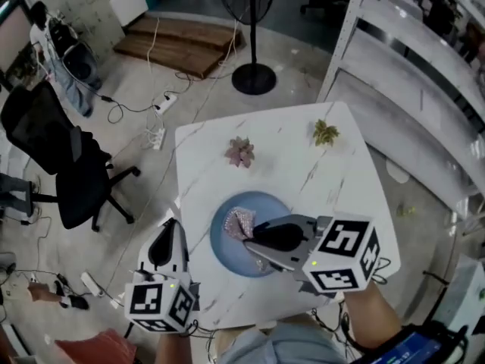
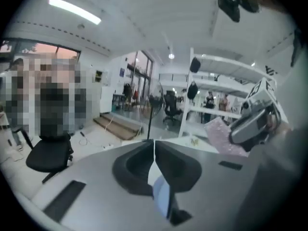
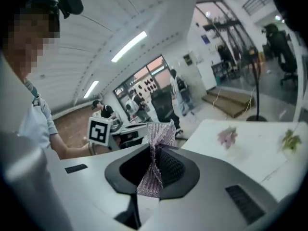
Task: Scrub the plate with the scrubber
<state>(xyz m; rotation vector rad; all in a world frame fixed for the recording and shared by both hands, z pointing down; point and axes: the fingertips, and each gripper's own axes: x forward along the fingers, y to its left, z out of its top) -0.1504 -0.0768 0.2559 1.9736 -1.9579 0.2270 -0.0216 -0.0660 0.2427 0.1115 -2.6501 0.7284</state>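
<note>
A round blue plate lies on the white marble table, near its front edge. My right gripper hangs above the plate, shut on a crumpled pink-silver mesh scrubber. In the right gripper view the scrubber is pinched between the dark pads and sticks up past the tips of the right gripper. My left gripper is over the table's left edge, beside the plate and apart from it. In its own view the left gripper has its jaws together with nothing held.
A small pink plant and a green one stand on the far half of the table. A black office chair, a fan stand, floor cables and a white shelf rack surround it.
</note>
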